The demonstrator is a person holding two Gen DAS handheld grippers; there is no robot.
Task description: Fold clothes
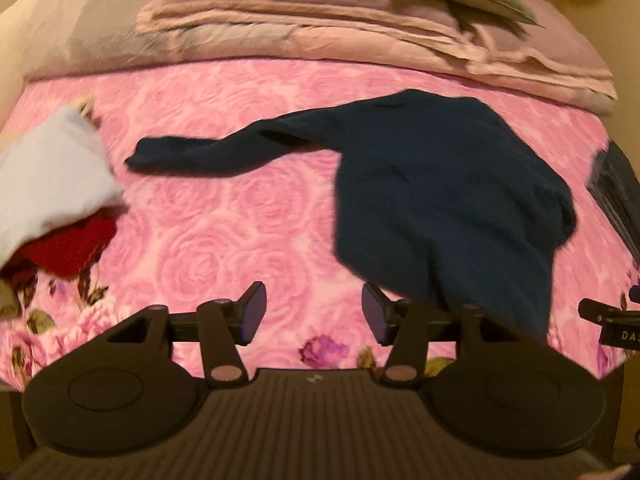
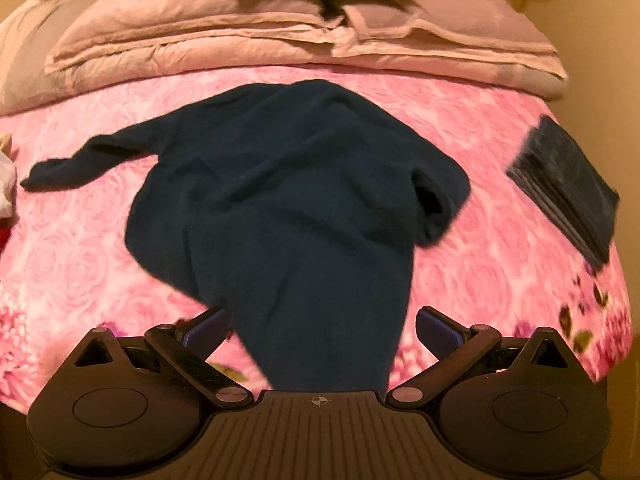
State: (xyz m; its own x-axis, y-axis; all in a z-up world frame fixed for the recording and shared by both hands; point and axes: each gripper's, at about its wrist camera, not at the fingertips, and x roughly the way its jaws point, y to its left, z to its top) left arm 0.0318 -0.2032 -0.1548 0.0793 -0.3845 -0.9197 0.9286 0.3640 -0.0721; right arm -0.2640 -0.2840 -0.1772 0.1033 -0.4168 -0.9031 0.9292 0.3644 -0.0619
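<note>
**Navy sweater spread for folding on the pink bed**

Navy knit, the sweater lay crumpled on the rose-patterned bedspread, one sleeve flung out to the left, the other bunched against the body; it probably needed flattening first. The right gripper hung spread over the hem, gripping nothing, likely placed to seize it. The left gripper stood spread beside the hem. A folded dark garment and a white-and-red heap lay apart. No containers showed.
</note>
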